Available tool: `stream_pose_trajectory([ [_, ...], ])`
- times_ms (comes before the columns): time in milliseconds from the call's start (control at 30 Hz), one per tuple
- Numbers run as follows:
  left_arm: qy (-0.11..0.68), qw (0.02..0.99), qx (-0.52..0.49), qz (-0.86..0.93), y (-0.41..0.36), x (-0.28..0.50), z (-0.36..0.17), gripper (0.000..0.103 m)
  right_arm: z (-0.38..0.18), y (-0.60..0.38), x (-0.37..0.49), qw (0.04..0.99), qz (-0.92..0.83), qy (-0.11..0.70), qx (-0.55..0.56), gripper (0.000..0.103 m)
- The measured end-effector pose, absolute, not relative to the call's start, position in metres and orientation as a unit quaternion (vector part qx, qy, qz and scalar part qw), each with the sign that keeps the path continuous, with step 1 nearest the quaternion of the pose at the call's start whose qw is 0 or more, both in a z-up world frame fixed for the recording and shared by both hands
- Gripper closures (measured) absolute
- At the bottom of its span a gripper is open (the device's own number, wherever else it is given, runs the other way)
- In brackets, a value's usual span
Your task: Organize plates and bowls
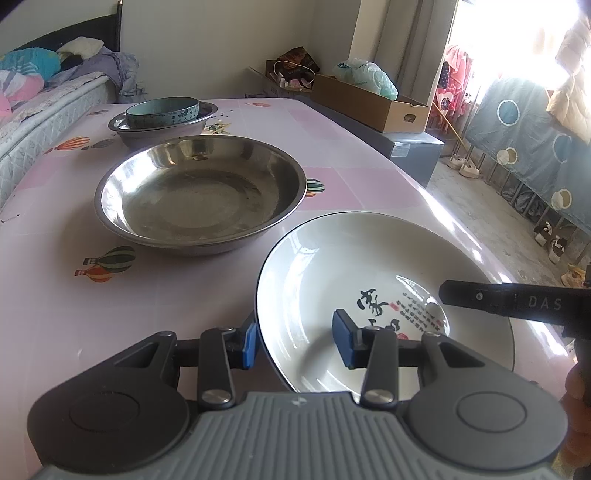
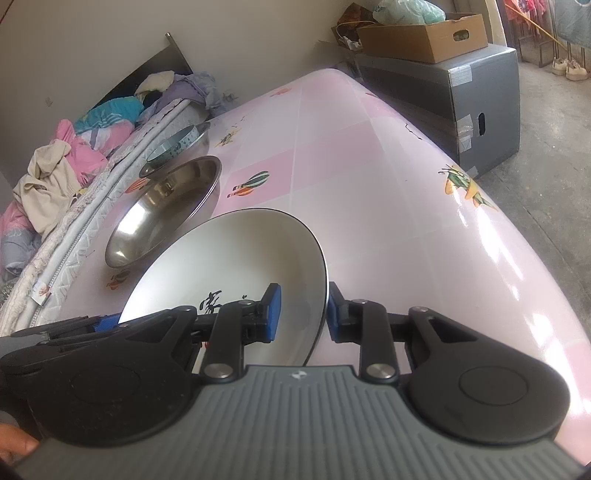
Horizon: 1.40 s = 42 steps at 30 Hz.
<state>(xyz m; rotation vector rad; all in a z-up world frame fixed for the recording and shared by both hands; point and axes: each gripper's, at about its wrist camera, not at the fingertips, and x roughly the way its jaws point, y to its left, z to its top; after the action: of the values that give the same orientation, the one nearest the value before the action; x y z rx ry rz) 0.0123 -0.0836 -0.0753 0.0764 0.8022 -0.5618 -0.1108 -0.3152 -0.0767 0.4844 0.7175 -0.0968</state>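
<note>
The left gripper [image 1: 297, 341] straddles the near-left rim of the white plate [image 1: 369, 258], one blue pad outside the rim, the other over the inner slope; a gap shows at the inner pad, so it stands released around the rim and not pressing. In the right wrist view the right gripper [image 2: 303, 314] has the plate's right rim [image 2: 321, 280] between its blue pads, both close against the edge; whether they truly pinch it I cannot tell for certain, though it looks clenched on the rim. The plate fills the lower centre of both frames, tilted in the right view, with black calligraphy and red seals in its well.

Just beyond it, toward the upper left, sits the large steel bowl [image 1: 201, 195], its rim near the plate's edge but apart from it. Farther back, a smaller steel bowl [image 1: 162, 127] holds a teal ceramic bowl [image 1: 162, 110] nested inside.

All stand on the pink table [image 1: 55, 295] with balloon prints. Its right edge curves off just past the plate in the left view; the right view shows wide bare tabletop to the right of the plate. A bed [image 2: 55, 177] heaped with clothes borders the left edge, and a cardboard box [image 2: 424, 33] on a grey box [image 2: 480, 107] stands beyond the far corner.
</note>
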Motion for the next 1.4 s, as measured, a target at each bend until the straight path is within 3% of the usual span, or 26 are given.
stream_pose_trajectory([
  [1400, 0.383, 0.884, 0.033, -0.267, -0.0858, 0.0111, -0.0693, 0.062, -0.0747, -0.3139, -0.1132, 0.912, -0.061, 0.339, 0.221, 0.077],
])
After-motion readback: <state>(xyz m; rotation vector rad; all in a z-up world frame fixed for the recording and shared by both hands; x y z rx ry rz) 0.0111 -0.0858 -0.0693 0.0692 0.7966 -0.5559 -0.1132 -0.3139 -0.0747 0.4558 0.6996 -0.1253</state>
